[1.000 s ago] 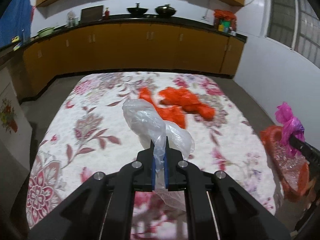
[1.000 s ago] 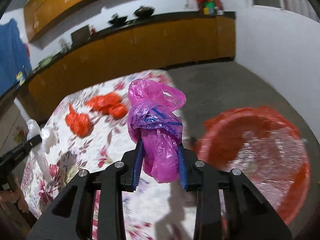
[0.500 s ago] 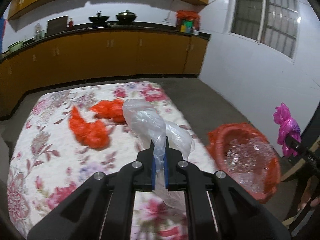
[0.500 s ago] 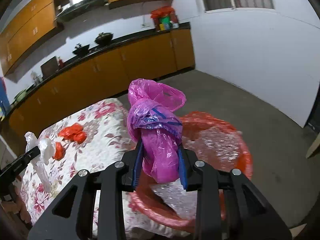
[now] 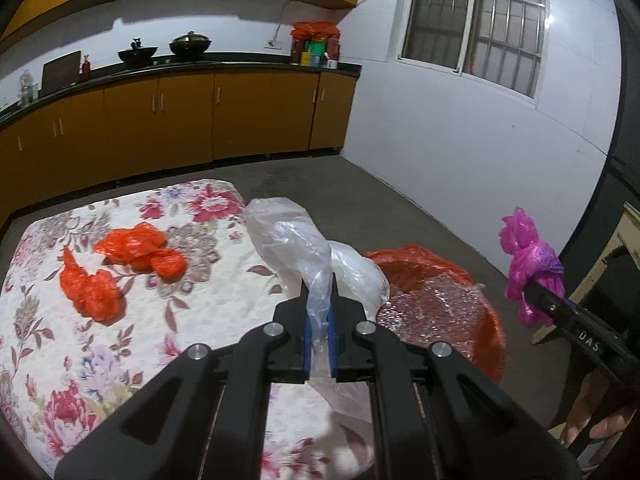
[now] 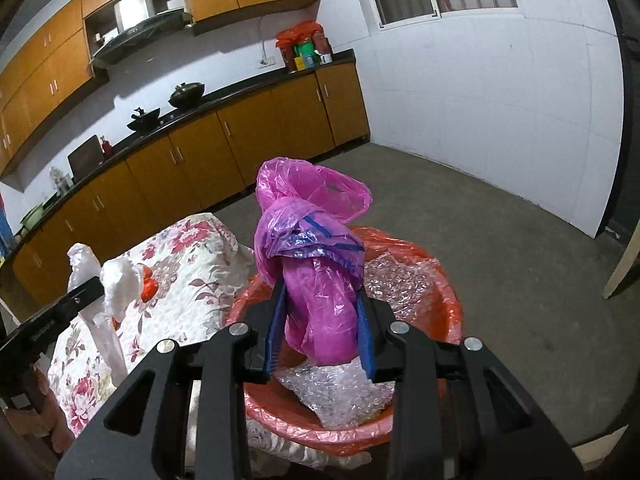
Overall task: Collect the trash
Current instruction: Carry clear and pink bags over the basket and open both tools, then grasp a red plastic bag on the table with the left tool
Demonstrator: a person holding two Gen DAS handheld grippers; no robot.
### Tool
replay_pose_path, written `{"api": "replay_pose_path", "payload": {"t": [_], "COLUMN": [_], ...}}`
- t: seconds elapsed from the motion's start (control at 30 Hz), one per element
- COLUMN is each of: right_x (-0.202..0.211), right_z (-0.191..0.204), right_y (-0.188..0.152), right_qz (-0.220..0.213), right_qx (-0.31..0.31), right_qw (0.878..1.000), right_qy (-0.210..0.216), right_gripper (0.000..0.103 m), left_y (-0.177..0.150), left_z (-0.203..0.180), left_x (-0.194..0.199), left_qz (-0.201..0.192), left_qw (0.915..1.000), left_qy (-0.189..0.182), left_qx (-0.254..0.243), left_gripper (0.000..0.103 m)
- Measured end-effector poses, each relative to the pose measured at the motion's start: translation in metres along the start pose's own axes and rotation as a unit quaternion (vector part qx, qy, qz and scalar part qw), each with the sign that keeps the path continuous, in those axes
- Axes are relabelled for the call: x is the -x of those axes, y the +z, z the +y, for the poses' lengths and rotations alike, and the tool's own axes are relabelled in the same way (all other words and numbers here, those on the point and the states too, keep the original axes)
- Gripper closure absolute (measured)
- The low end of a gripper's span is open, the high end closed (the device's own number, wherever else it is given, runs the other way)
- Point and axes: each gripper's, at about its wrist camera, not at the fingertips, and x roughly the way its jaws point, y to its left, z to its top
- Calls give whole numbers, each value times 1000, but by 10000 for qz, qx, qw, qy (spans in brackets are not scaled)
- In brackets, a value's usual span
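Two hand-held tools carry crumpled plastic bags toward a red basin [image 6: 448,304] lined with bubble wrap [image 6: 360,384] beside a floral-covered bench [image 5: 120,344]. The left tool [image 5: 319,316] is clamped on a clear plastic bag [image 5: 296,240] at the centre of its own frame, the blue pads pressed close together on a thin neck of film. The right tool [image 6: 320,320] is clamped on a pink plastic bag [image 6: 316,248], its pads held wider apart by the bulk of the bundle, which hangs over the basin in the lower centre of the right wrist view.

Compared with a second ago, both views have swung away from the bench: the basin, then at the right edge of the left wrist view, now sits at centre right [image 5: 440,304], just behind the clear bag, and in the right wrist view it has moved directly under the pink bag. Both grips are unchanged. Two orange plastic bags [image 5: 132,248] remain on the bench at the left of the left wrist frame. The pink bag [image 5: 528,256] and right tool [image 5: 536,296] appear at that frame's right edge.
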Motion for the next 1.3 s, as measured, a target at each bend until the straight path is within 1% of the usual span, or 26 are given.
{"api": "replay_pose_path", "payload": {"t": [0.3, 0.63, 0.93, 0.97, 1.03, 1.07, 1.1, 1.17, 1.23, 1.3], "right_x": [1, 0, -3, -4, -8, -10, -13, -15, -16, -17], "right_z": [-4, -13, -22, -23, -24, -25, -26, -26, -28, -31], "right_y": [2, 6, 22, 23, 23, 23, 21, 19, 14, 10], "right_qz": [-27, -105, -279, -286, -262, -238, -197, -131, -70, -18], "right_qx": [-95, -149, -293, -315, -342, -344, -335, -326, -344, -389], "right_qw": [9999, 9998, 9991, 9991, 9990, 9991, 9992, 9994, 9994, 9992], "right_qy": [40, 59, 81, 80, 74, 75, 54, 36, 13, -4], "right_gripper": [71, 71, 70, 68, 63, 59, 57, 53, 50, 49], "left_y": [-1, -1, 1, 0, -3, -4, -7, -12, -17, -21], "left_z": [-12, -33, -56, -59, -61, -61, -60, -55, -48, -38], "left_x": [-11, -25, -46, -50, -57, -61, -65, -69, -72, -74], "left_qz": [134, 197, 306, 335, 409, 465, 514, 579, 638, 679], "left_qw": [9998, 9988, 9969, 9966, 9961, 9957, 9955, 9953, 9954, 9956], "left_qy": [-159, -438, -724, -747, -783, -797, -791, -770, -708, -630], "left_qx": [-18, -78, -83, -89, -84, -73, -44, 20, 57, 128], "left_gripper": [95, 95, 95, 93, 87, 77, 69, 65, 63, 62]}}
